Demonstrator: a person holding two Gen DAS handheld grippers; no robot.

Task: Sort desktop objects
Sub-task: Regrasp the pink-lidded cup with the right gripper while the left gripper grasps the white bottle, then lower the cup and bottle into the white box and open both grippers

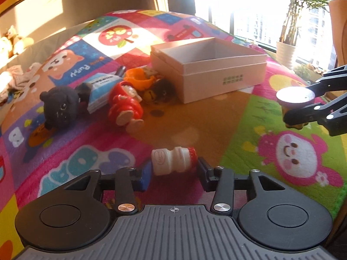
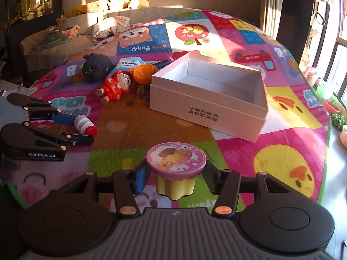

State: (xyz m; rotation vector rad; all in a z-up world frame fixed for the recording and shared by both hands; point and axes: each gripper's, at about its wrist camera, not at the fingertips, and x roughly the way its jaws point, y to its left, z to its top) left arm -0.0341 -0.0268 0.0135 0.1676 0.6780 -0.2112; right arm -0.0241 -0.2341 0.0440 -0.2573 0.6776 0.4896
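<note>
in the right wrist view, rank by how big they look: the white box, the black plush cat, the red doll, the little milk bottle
1. white box, by far the largest.
2 and 3. red doll and black plush cat: they look too alike to rank, and the cat lies farther from the camera.
4. milk bottle, smallest, between the left gripper's fingers.

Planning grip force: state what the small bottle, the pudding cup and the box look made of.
Small bottle: glossy white plastic, red ribbed cap. Pudding cup: smooth yellow fluted plastic apparently, with a printed lid, probably foil. Box: matte pale cardboard, crisp folded edges.
</note>
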